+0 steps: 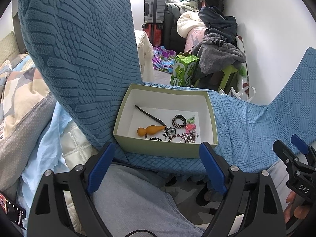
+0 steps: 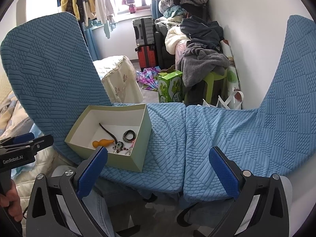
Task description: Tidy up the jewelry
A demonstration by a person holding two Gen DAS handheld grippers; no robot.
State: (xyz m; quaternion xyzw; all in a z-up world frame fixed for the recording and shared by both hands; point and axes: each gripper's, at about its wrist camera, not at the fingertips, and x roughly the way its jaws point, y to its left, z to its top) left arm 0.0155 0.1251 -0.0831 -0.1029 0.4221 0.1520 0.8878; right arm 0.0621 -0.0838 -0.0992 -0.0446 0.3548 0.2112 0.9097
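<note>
A pale green open box (image 1: 158, 148) (image 2: 126, 160) sits on the blue seat of the left chair (image 1: 237, 122). Inside lie an orange gourd pendant (image 1: 150, 130) (image 2: 102, 143) on a dark cord, a black patterned bangle (image 1: 179, 120) (image 2: 129, 135), pink and green charms (image 1: 190, 126) and beaded pieces (image 1: 189, 137). My left gripper (image 1: 158, 150) is open and empty, just in front of the box's near wall. My right gripper (image 2: 158, 156) is open and empty, above the seat to the right of the box.
Two blue-covered chairs stand side by side; the left backrest (image 1: 79, 49) rises beside the box, the right seat (image 2: 227, 138) lies alongside. Behind are a green carton (image 2: 170, 87), a green stool with clothes (image 2: 203, 63), suitcases (image 2: 144, 33). My jeans-clad knee (image 1: 128, 197) is below.
</note>
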